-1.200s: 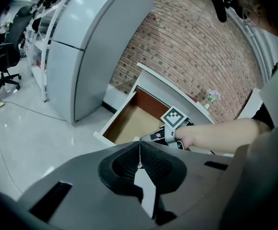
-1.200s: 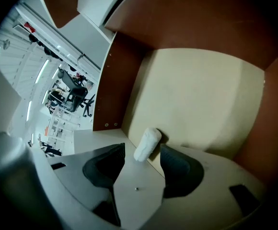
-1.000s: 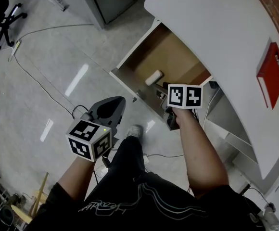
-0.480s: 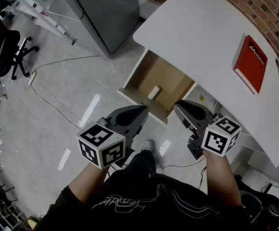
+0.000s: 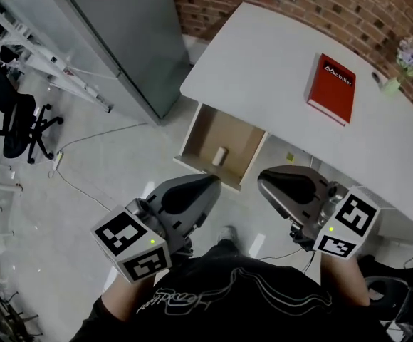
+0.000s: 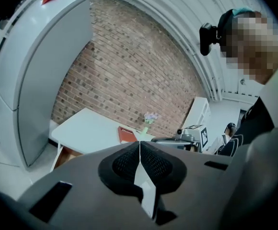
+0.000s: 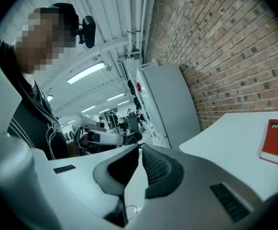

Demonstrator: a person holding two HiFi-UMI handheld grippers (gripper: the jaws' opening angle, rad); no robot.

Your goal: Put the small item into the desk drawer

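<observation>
The small item (image 5: 221,156), a short white cylinder, lies on the wooden bottom of the open desk drawer (image 5: 201,130) under the white desk (image 5: 263,63). Both grippers hang high above the floor, close to the person's chest and well apart from the drawer. My left gripper (image 5: 216,179) is shut and empty; its pads meet in the left gripper view (image 6: 140,143). My right gripper (image 5: 262,177) has just been closing and is now shut with nothing between its pads (image 7: 140,148).
A red book (image 5: 330,89) lies on the desk, and a small vase of flowers (image 5: 399,66) stands at its far right. A tall grey cabinet (image 5: 121,27) stands left of the desk. An office chair (image 5: 21,123) and a cable (image 5: 85,137) are on the floor at left.
Both grippers have risen and drawn back from the drawer towards the person. The right one was at the drawer's front edge a second ago. The white item stays in the drawer.
</observation>
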